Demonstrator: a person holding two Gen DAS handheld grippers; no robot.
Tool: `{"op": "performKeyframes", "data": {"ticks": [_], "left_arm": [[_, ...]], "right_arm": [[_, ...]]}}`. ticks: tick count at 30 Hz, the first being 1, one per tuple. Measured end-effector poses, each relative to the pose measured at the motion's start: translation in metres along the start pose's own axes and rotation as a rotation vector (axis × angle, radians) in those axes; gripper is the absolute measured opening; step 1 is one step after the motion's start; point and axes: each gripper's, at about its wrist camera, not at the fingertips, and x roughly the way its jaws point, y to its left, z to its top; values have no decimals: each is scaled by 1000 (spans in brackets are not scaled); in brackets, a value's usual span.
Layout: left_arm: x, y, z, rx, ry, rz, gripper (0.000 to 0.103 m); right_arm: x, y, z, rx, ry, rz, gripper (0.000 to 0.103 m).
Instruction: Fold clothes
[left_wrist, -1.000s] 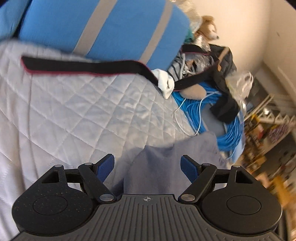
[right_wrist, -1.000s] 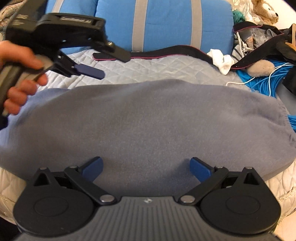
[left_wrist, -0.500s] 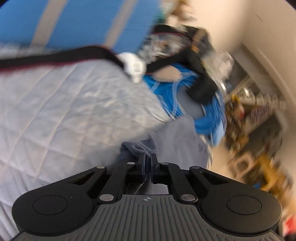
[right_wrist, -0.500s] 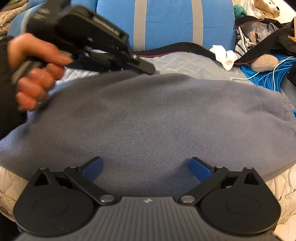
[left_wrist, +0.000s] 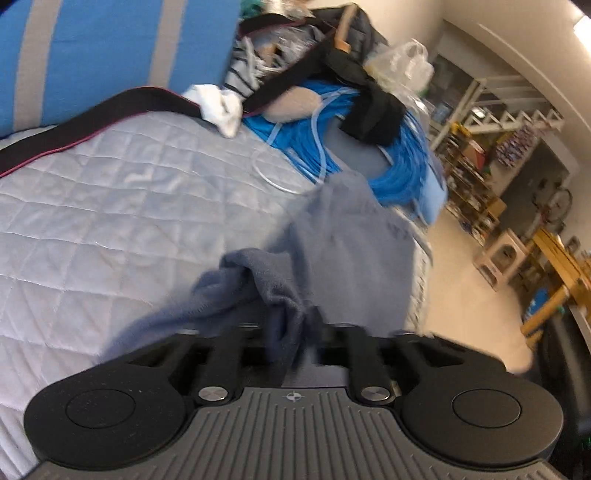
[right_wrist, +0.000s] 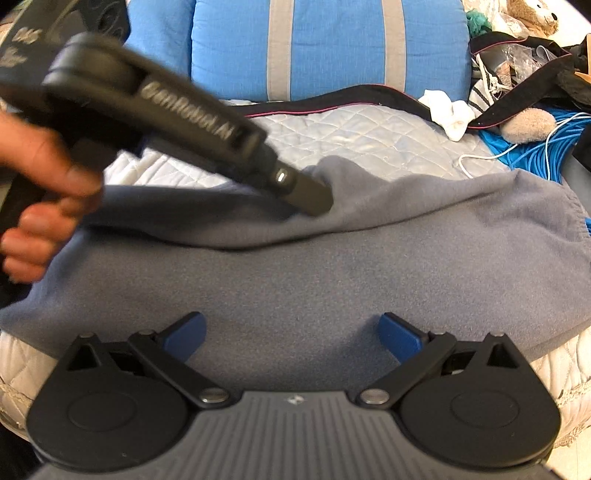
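The grey garment (right_wrist: 295, 266) lies spread across the quilted bed (right_wrist: 369, 136). The left claw (left_wrist: 291, 332), its jaws just opening, has a bunched fold between them at the garment's 11 o'clock edge. The right claw (right_wrist: 291, 332) hovers wide, empty, at 6 o'clock.

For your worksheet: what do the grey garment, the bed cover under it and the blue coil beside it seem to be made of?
Grey garment: probably fleece or brushed knit; matte, fuzzy nap, soft rounded folds.
Bed cover: looks like quilted, padded fabric with a slight sheen; stitched diamond pattern, puffed between seams.
Blue coil: likely plastic-sheathed cable; smooth, glossy, evenly round strands in loops.
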Motion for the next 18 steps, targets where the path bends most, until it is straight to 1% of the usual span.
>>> {"op": "performKeyframes", "data": {"ticks": [1, 2, 4, 6, 7, 10, 12, 14, 16, 18], "left_arm": [[2, 5, 2, -39, -9, -6, 56], [4, 11, 4, -80, -20, -24, 57], [12, 20, 9, -148, -18, -68, 57], [21, 26, 16, -186, -5, -96, 57], [25, 29, 20, -204, 3, -124, 57], [45, 48, 32, -316, 54, -271, 57], [58, 65, 38, -413, 56, -320, 57], [67, 83, 42, -517, 42, -355, 57], [71, 99, 42, -616, 3, -384, 57], [74, 109, 44, -663, -15, -397, 57]], "right_arm": [[0, -1, 0, 1, -1, 1, 103], [0, -1, 0, 2, -2, 2, 103], [-1, -2, -1, 3, -4, 5, 103], [-1, -2, -1, 2, -5, 9, 103], [-1, -3, -2, 1, -5, 11, 103], [-2, -3, -2, -3, -3, 19, 103], [-1, -3, -2, -11, 2, 20, 103], [-1, -2, -3, -25, 9, 16, 103], [0, -2, -3, -34, 10, 15, 103], [0, -2, -4, -37, 9, 17, 103]]}}
